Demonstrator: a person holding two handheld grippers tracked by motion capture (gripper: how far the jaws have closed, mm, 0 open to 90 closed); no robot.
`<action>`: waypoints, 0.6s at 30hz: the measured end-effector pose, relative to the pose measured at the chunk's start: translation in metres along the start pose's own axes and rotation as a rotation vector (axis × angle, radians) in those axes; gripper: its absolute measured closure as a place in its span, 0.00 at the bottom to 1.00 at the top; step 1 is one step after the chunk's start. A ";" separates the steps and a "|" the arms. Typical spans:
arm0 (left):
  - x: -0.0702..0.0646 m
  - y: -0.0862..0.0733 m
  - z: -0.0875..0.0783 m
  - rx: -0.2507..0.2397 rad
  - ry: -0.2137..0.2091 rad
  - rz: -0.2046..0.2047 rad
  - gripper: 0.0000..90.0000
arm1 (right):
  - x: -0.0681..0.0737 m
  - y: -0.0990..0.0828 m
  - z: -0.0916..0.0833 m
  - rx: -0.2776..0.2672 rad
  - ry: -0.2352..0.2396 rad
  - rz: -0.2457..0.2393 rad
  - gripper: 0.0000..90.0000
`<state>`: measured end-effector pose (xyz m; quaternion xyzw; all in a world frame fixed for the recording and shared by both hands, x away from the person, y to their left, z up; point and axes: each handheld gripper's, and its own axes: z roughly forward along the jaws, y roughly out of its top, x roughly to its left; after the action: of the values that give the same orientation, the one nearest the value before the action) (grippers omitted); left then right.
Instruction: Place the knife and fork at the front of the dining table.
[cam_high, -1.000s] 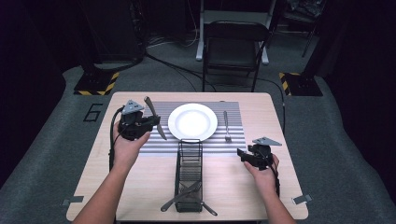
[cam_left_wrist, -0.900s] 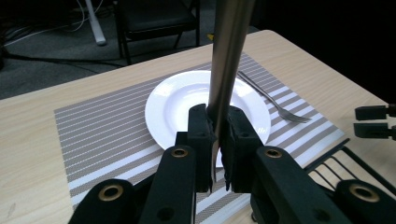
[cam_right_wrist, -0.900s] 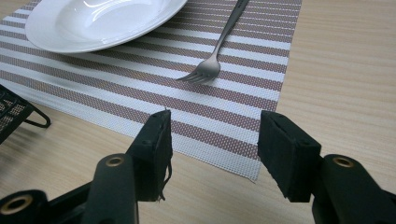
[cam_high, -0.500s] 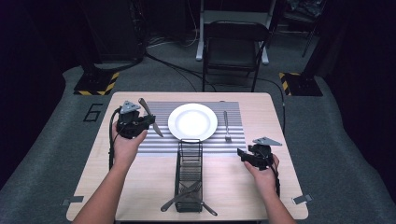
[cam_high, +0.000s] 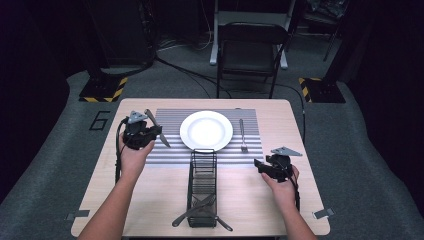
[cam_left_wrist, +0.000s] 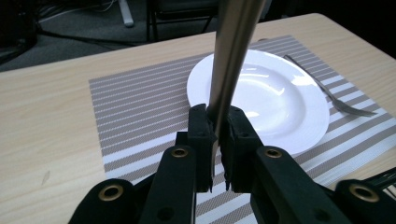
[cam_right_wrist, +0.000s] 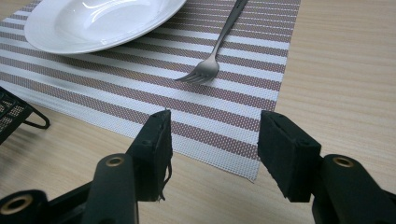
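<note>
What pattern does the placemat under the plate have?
The placemat has grey-brown and white woven stripes running along its length, clearest in the left gripper view, under the white plate.

Lab/recording studio setup, not a home. Lone wooden bench (cam_high: 150, 200) on grey carpet (cam_high: 60, 165) with dark surrounds, black stands on hazard-striped bases (cam_high: 102, 90), cables (cam_high: 185, 67) across the floor, a folding chair (cam_high: 250, 55), tape markers at the bench corners and a "6" (cam_high: 101, 120) on the floor. The striped placemat (cam_high: 170, 150), white plate (cam_high: 206, 130) and fork (cam_high: 242, 135) look like a staged place setting.
</note>
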<state>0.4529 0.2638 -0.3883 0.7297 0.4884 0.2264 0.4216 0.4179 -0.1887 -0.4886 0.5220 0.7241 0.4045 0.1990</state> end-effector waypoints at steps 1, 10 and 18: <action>0.001 -0.002 0.000 0.003 0.004 -0.004 0.92 | 0.000 0.000 0.000 -0.001 0.000 0.002 0.49; 0.009 -0.020 -0.003 0.035 0.022 -0.016 0.92 | 0.001 0.000 0.000 0.002 -0.002 0.002 0.49; 0.018 -0.031 -0.006 0.066 0.040 -0.032 0.92 | 0.002 0.000 0.000 0.003 -0.002 0.002 0.49</action>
<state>0.4398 0.2874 -0.4127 0.7306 0.5156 0.2179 0.3910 0.4172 -0.1866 -0.4886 0.5235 0.7240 0.4030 0.1985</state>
